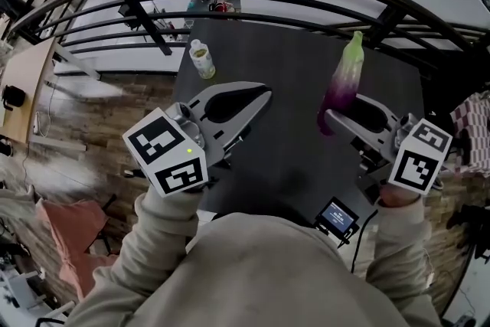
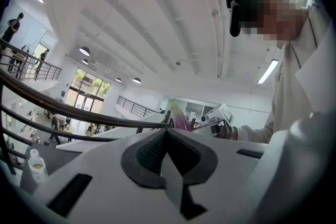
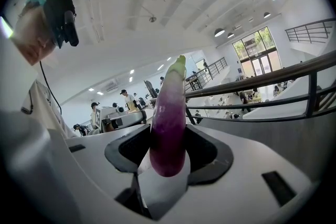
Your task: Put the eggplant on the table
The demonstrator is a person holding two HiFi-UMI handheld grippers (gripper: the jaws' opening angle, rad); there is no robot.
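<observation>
The eggplant [image 1: 342, 82], purple with a pale green top, stands upright above the dark table [image 1: 291, 157], right of its middle. My right gripper [image 1: 331, 119] is shut on its purple lower end; in the right gripper view the eggplant [image 3: 169, 123] rises between the jaws. My left gripper [image 1: 264, 93] hovers over the table's left half with its jaws closed together and nothing between them. In the left gripper view the left gripper [image 2: 167, 131] points level, and the eggplant [image 2: 180, 117] shows far off beyond the tips.
A small bottle [image 1: 202, 59] with a white cap stands at the table's far left corner, also seen as the bottle [image 2: 34, 166] at lower left. A black railing [image 1: 253, 0] curves behind the table. A small screen device [image 1: 338, 217] sits at the near edge.
</observation>
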